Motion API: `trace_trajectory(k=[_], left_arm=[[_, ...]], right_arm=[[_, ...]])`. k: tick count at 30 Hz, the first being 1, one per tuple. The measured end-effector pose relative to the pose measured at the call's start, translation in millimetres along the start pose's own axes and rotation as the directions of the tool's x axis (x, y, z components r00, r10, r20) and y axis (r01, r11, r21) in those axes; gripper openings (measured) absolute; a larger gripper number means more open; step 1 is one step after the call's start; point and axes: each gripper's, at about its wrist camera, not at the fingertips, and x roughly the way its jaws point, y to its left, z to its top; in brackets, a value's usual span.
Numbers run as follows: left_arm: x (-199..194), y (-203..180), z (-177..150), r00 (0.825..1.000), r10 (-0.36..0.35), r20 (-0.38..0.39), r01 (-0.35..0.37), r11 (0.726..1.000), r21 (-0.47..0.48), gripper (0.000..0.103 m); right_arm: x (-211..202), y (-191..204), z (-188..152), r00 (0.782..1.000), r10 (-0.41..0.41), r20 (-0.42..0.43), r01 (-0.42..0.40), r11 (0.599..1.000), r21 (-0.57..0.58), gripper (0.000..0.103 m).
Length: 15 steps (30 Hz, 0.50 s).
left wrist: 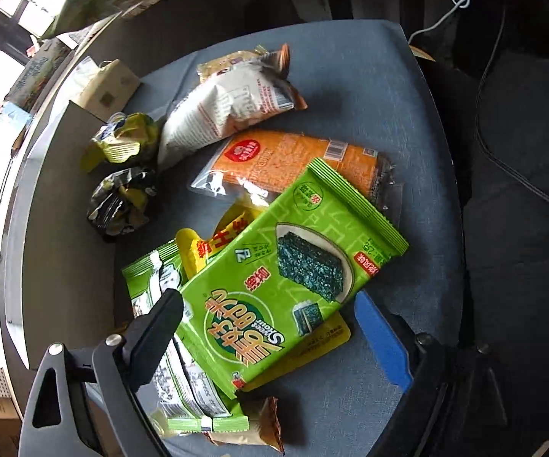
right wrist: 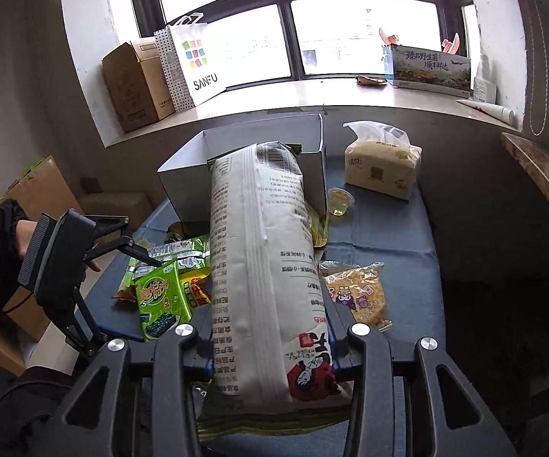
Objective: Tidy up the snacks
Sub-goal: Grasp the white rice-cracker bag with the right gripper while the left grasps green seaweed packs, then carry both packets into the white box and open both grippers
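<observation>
So the right gripper point(right wrist: 270, 346) is clamped on a long white bag point(right wrist: 263, 266), held up in front of the open white box point(right wrist: 198, 175). The bag's back is covered in small print and a barcode, none of it readable, with a red cartoon figure near the gripper end. Its bottom edge is cut off behind the gripper.

The left gripper point(left wrist: 270, 339) hangs spread wide and empty right over the green seaweed pack point(left wrist: 274, 278), 1 finger on each side, pads not touching it. The pack reads "Sweet Story" as far as I can tell, plus Chinese characters I can't read. It lies on a yellow pack point(left wrist: 213, 245) and another green pack point(left wrist: 168, 327), both mostly hidden.

Behind it on the blue cloth point(left wrist: 407, 144) sits an orange pack point(left wrist: 293, 163) with a red logo, another white bag point(left wrist: 221, 114) and 2 crumpled wrappers point(left wrist: 122, 175).

On the windowsill, a paper bag point(right wrist: 194, 61) says "SANFU". A tissue pack point(right wrist: 381, 163) sits right of the box.
</observation>
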Motion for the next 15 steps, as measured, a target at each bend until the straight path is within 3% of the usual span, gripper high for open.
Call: trace_trajectory(k=[5,9,12,15], left_arm=[[27,2,16,0.999,-0.014,-0.034,0.017,0.995,0.100,0.087],[25,26,24,1.000,0.028,-0.013,-0.028,0.999,0.015,0.032],[7,36,23,0.999,0.000,0.047,0.003,0.998,-0.069,0.014],[-14,41,19,0.992,0.062,0.109,-0.045,0.988,-0.146,0.014]], right_arm=[[-3,-4,-4,1.000,-0.001,-0.001,0.001,1.000,0.006,0.044],[-2,-12,-8,1.000,-0.011,-0.006,0.011,0.999,0.033,0.044],[-2,-14,-10,1.000,-0.007,-0.006,0.007,0.999,0.039,0.044],[0,-13,-11,1.000,0.000,-0.005,0.001,0.999,0.042,0.044]])
